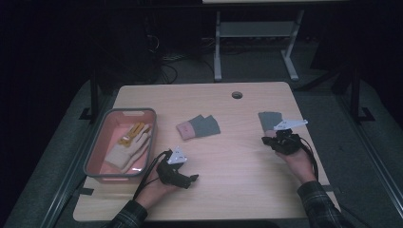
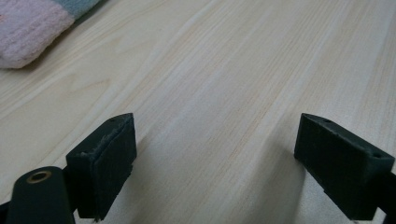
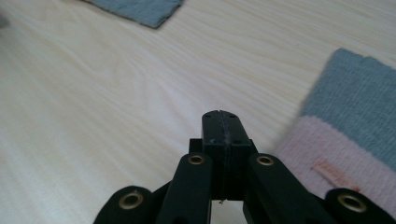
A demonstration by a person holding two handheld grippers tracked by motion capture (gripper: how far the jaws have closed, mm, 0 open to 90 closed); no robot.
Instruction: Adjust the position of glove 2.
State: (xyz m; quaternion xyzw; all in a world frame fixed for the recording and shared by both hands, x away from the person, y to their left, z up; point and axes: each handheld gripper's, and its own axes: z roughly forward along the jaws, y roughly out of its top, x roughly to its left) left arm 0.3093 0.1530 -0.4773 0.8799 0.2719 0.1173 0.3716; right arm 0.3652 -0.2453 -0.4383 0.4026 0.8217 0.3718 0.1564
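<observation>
The right claw point(image 3: 220, 122) has its jaws pressed flat together, with nothing between them. It hangs just above the bare tabletop point(image 3: 93, 93). In the right gripper view a grey mitten with a pink cuff point(image 3: 345, 135) lies just beside the shut jaws, not touching them, and the corner of a second grey piece point(image 3: 140, 9) lies farther off at the top edge. In the high view the right claw point(image 1: 278, 137) sits near the table's right side, with a grey mitten point(image 1: 269, 119) lying flat just beyond it.

The left claw point(image 2: 215, 163) stands wide open and holds nothing; only bare wood shows between its two pads. A pink cuff and a strip of grey knit point(image 2: 28, 28) lie well ahead of it. In the high view the left claw point(image 1: 190, 179) rests low on the tabletop point(image 1: 228, 161), near the front edge. The grey and pink mitten point(image 1: 198, 127) lies mid-table, between the two claws and farther back.

A pink tub point(image 1: 95, 156) stands at the left edge, holding a pale glove with yellow fingers point(image 1: 129, 142).
</observation>
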